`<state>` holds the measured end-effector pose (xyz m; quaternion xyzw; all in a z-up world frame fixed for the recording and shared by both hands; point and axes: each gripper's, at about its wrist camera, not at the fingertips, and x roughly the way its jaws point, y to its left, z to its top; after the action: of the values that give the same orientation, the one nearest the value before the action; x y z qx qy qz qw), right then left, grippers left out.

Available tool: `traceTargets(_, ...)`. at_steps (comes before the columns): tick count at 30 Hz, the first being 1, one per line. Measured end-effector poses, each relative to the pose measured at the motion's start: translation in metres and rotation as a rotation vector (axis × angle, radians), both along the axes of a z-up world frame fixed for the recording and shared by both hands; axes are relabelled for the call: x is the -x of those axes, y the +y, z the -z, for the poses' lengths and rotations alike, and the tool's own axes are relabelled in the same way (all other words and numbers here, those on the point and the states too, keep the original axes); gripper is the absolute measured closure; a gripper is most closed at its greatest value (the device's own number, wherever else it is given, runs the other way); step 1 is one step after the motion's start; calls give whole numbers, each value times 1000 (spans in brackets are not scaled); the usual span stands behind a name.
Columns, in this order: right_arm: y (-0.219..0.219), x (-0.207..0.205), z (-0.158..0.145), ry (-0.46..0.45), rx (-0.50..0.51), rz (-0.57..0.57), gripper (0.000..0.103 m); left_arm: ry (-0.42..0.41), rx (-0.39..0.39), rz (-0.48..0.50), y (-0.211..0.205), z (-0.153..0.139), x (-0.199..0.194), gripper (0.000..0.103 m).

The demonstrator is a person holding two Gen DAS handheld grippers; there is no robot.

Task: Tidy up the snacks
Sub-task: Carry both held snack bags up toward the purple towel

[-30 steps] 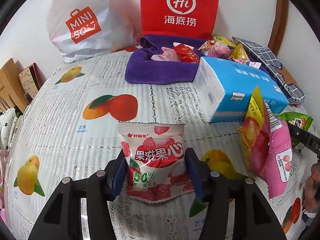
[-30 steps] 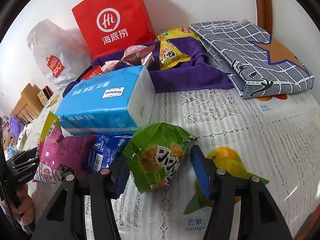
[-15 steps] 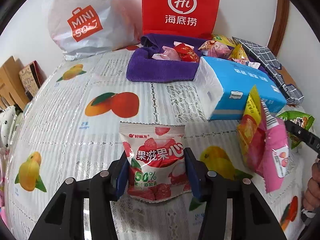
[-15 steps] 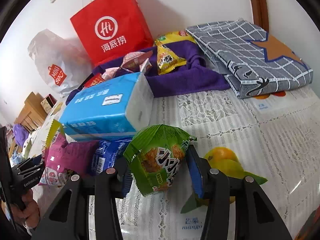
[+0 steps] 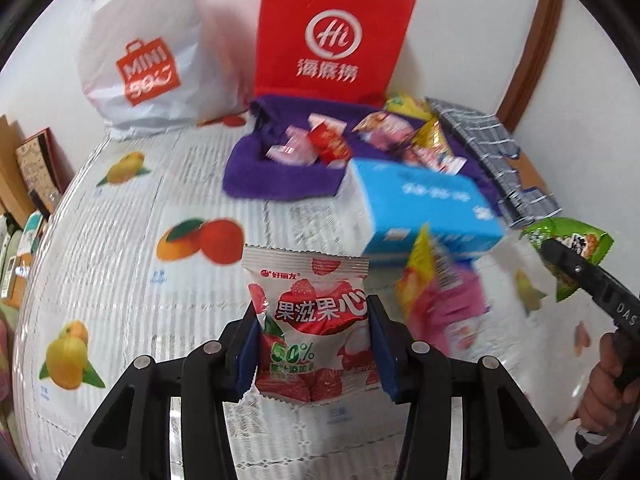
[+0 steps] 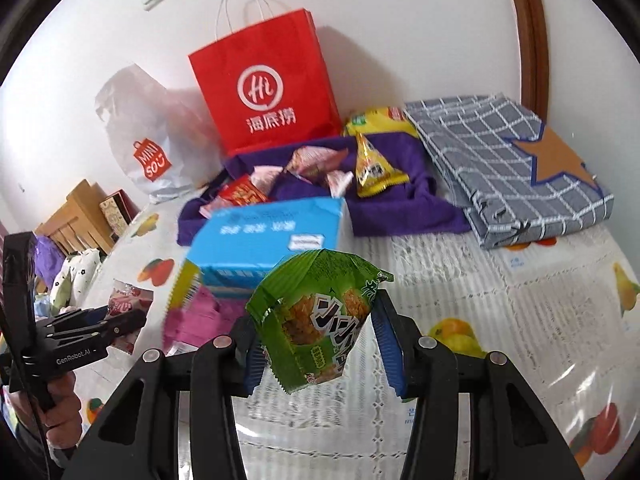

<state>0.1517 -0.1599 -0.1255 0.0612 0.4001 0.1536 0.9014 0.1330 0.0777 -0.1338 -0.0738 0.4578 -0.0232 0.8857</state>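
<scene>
- The left gripper (image 5: 312, 344) is clamped on a white-and-red strawberry snack pouch (image 5: 308, 316), its blue pads (image 5: 248, 352) pressing the two side edges; the jaws have just been closing on it, and the pouch stands upright between them, clear of the tablecloth (image 5: 120, 240).
- The right gripper (image 6: 320, 348) is clamped on a green snack packet (image 6: 316, 316), which crumples between the pads; these jaws too have just been closing. The packet hangs free above the cloth near the table's front edge.
- Gripping each bag by its sides likely keeps the puffy middle from being crushed and leaves the printed face readable.
- Toward the back edge, a purple towel (image 5: 256, 168) is bunched into a shallow nest that already holds small wrapped sweets (image 5: 328, 144) and a yellow triangular packet (image 6: 376, 168); it looks like the collecting place, so both held bags are probably bound there.
- A blue tissue pack (image 5: 420, 208) lies between the grippers and the towel, so the carry must pass over or around it.
- A pink-and-yellow snack bag (image 5: 440, 304) leans against the tissue pack, not yet gathered.
- A red paper bag (image 5: 332, 36) and a white plastic shopping bag (image 5: 144, 56) stand against the wall at the back edge; a folded checked cloth (image 6: 512, 168) lies at the back right corner.
</scene>
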Motion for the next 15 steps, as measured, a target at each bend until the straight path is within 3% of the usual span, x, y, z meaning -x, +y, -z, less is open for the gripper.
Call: traceTargets(15,14,-29,-80,-99,60,-28,55,-76,55,37,-11,-69,-46,57)
